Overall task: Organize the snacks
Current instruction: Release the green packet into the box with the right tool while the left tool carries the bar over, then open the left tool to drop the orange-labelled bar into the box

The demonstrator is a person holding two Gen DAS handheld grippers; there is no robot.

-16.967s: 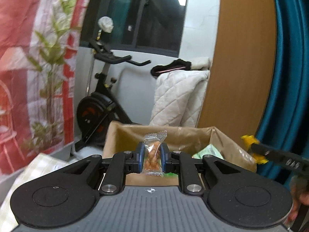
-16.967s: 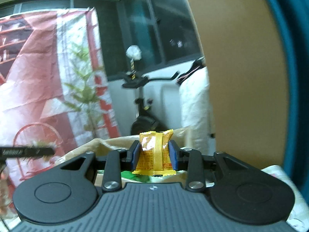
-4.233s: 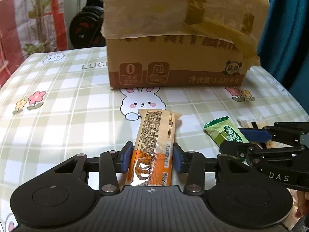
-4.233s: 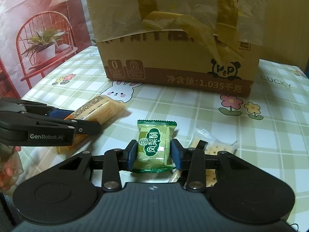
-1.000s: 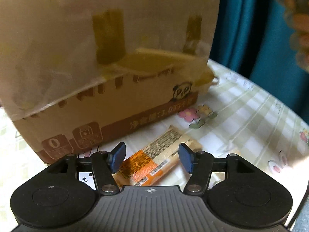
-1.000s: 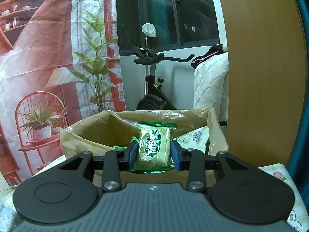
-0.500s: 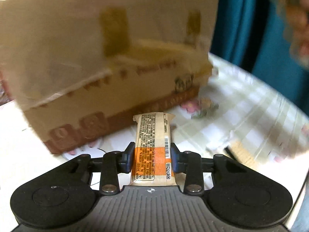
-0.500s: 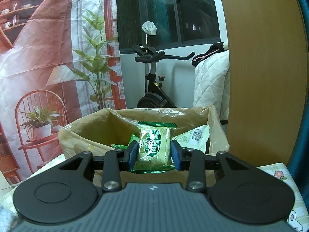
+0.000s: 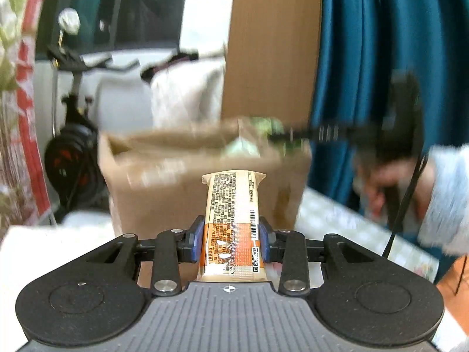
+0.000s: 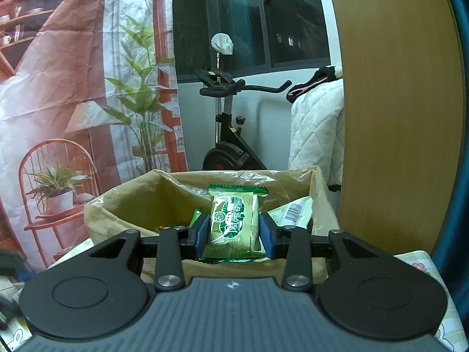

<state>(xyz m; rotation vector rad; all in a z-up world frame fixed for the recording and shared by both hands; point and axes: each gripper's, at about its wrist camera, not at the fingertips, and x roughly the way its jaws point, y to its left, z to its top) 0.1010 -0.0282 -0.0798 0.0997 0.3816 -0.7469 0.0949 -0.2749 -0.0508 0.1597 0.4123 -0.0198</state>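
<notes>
In the left wrist view, our left gripper point(image 9: 231, 239) is clamping the orange-and-cream snack bar point(image 9: 233, 220), carrying it short of the cardboard box point(image 9: 164, 176). In the right wrist view, our right gripper point(image 10: 234, 234) is pinching a green snack packet point(image 10: 233, 223) above the box point(image 10: 129, 202), where several packets are already lying; both are awaiting release.

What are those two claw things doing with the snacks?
A person is tidying snacks into a cardboard box. The right gripper holds a green snack packet over the open box, ready to drop it in. The left gripper is clamped on a long orange snack bar, held in the air in front of the box. Other packets already lie inside.
</notes>
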